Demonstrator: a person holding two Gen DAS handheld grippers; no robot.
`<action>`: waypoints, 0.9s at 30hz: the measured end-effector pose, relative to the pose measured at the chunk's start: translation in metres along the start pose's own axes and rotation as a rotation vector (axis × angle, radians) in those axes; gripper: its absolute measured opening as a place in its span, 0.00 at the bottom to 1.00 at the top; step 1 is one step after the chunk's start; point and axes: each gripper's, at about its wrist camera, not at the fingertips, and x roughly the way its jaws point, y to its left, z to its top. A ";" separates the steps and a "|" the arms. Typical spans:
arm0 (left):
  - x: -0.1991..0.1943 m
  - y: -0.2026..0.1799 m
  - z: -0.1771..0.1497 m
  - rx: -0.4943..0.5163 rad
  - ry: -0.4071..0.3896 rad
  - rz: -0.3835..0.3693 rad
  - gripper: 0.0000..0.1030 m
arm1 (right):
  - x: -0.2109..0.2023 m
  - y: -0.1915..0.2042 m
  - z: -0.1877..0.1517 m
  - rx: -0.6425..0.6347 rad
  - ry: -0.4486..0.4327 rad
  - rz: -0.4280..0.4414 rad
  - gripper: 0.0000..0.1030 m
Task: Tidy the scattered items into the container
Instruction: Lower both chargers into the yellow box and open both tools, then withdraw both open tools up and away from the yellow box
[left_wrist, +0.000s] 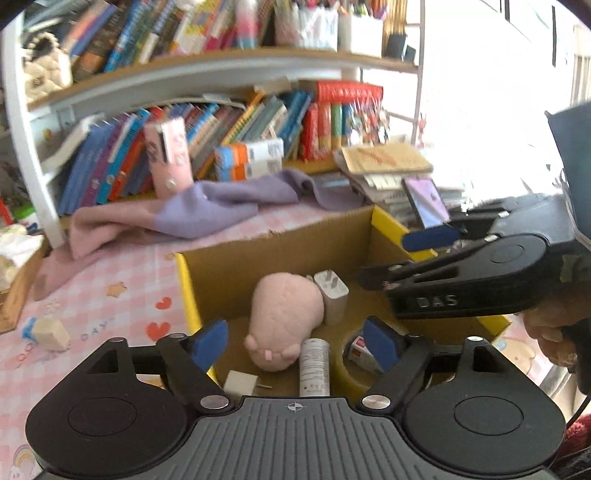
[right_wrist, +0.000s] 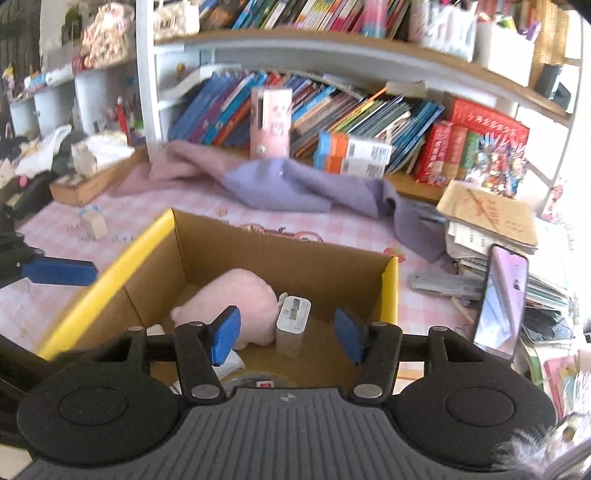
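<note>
A cardboard box (left_wrist: 280, 240) with yellow rim flaps sits on the pink checked table; it also shows in the right wrist view (right_wrist: 280, 266). Inside lie a pink plush toy (left_wrist: 284, 314) (right_wrist: 236, 299), a white charger (left_wrist: 332, 295) (right_wrist: 293, 315), a white tube (left_wrist: 314, 365), a tape roll (left_wrist: 347, 369) and a small white plug (left_wrist: 240, 382). My left gripper (left_wrist: 295, 343) is open and empty above the box's near side. My right gripper (right_wrist: 288, 336) is open and empty over the box; it shows side-on in the left wrist view (left_wrist: 417, 258). A small wooden block (left_wrist: 50, 332) (right_wrist: 94, 223) lies on the table left of the box.
A purple-pink cloth (left_wrist: 207, 210) lies behind the box below a bookshelf (left_wrist: 221, 74). A pink case (left_wrist: 168, 155) stands against the books. A book stack (right_wrist: 487, 225) and a propped phone (right_wrist: 500, 299) stand right of the box. A wooden tray (right_wrist: 92, 181) is far left.
</note>
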 end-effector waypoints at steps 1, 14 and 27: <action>-0.007 0.002 -0.002 -0.006 -0.015 0.002 0.82 | -0.007 0.002 -0.002 0.009 -0.016 -0.010 0.53; -0.064 0.021 -0.040 -0.017 -0.132 -0.045 0.87 | -0.092 0.047 -0.048 0.084 -0.158 -0.220 0.53; -0.123 0.074 -0.099 -0.043 -0.123 -0.059 0.95 | -0.123 0.143 -0.089 0.131 -0.123 -0.334 0.55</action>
